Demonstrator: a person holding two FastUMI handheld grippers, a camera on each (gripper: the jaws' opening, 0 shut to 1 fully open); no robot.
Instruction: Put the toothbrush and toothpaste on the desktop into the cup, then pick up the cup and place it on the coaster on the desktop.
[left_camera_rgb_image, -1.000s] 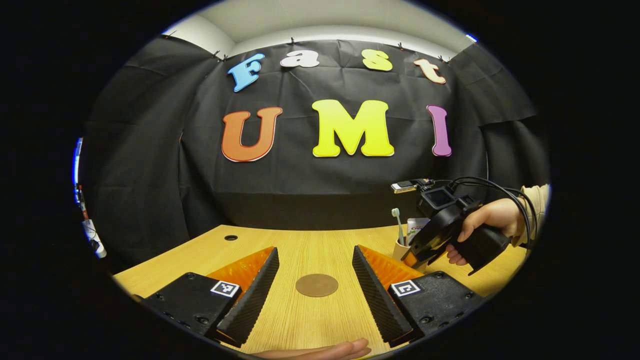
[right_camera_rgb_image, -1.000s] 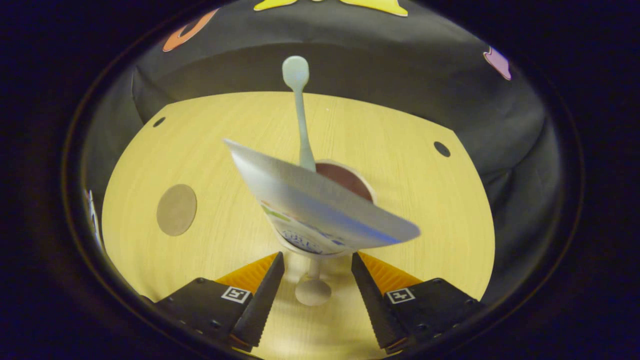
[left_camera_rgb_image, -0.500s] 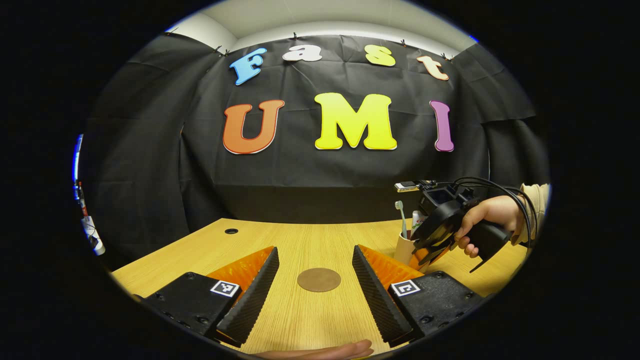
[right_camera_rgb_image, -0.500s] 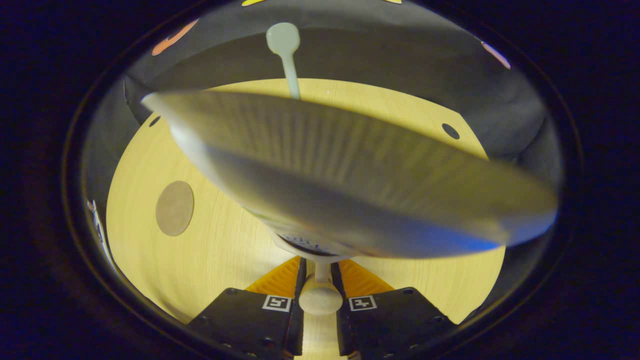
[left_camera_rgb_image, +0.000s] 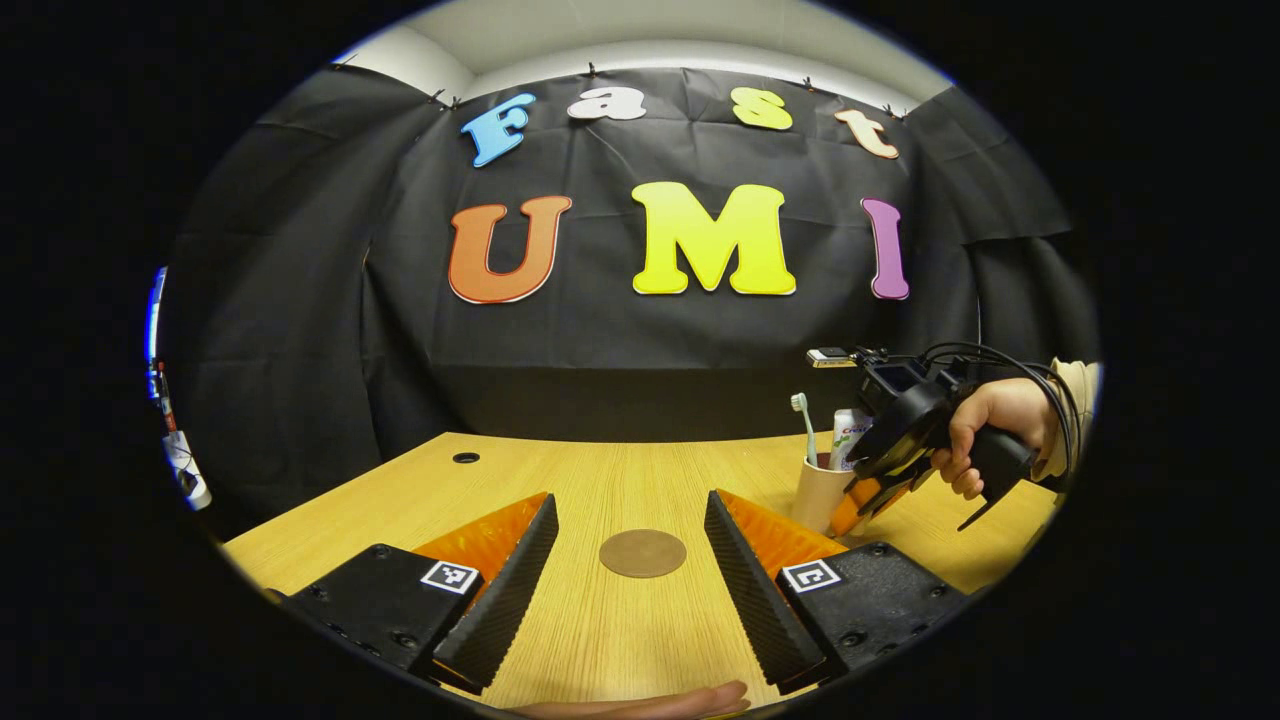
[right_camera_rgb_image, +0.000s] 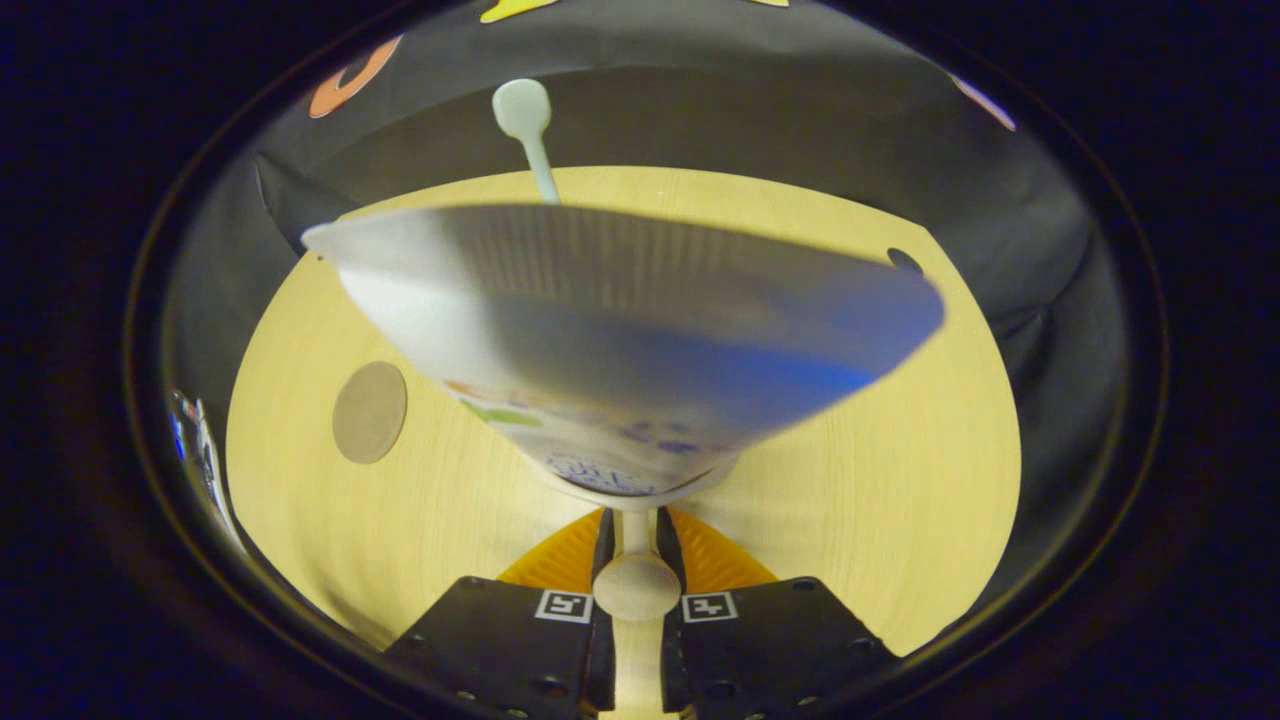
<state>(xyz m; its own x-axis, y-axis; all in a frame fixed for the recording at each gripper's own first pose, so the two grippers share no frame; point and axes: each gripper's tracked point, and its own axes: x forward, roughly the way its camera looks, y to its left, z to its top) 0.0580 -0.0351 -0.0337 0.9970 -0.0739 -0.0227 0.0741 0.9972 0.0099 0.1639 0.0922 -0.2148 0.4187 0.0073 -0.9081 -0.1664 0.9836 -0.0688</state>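
In the left gripper view a pale cup (left_camera_rgb_image: 818, 497) stands at the right of the wooden desk (left_camera_rgb_image: 600, 480), holding a toothbrush (left_camera_rgb_image: 803, 422) and a toothpaste tube (left_camera_rgb_image: 850, 440). A hand (left_camera_rgb_image: 985, 425) holds my right gripper (left_camera_rgb_image: 852, 500) against the cup's side. In the right gripper view my right gripper (right_camera_rgb_image: 636, 562) is shut on the cup's knobbed handle (right_camera_rgb_image: 636, 587). The toothpaste tube (right_camera_rgb_image: 630, 330) looms close and hides most of the cup; the toothbrush (right_camera_rgb_image: 523, 108) sticks up behind it. My left gripper (left_camera_rgb_image: 630, 560) is open, the round brown coaster (left_camera_rgb_image: 642, 553) lying between its fingers. I cannot tell whether the cup is touching the desk.
The coaster (right_camera_rgb_image: 369, 412) lies to the left of the cup on the desk (right_camera_rgb_image: 850, 480). Round cable holes (left_camera_rgb_image: 465, 457) (right_camera_rgb_image: 903, 261) sit near the desk's far corners. Black cloth walls close the desk's far side. Fingers of a hand (left_camera_rgb_image: 640, 700) show at the lower edge.
My right gripper moved in and shut on the cup's handle, then shifted slightly with the cup; the toothpaste tube now looms larger. My left gripper stayed open over the coaster.
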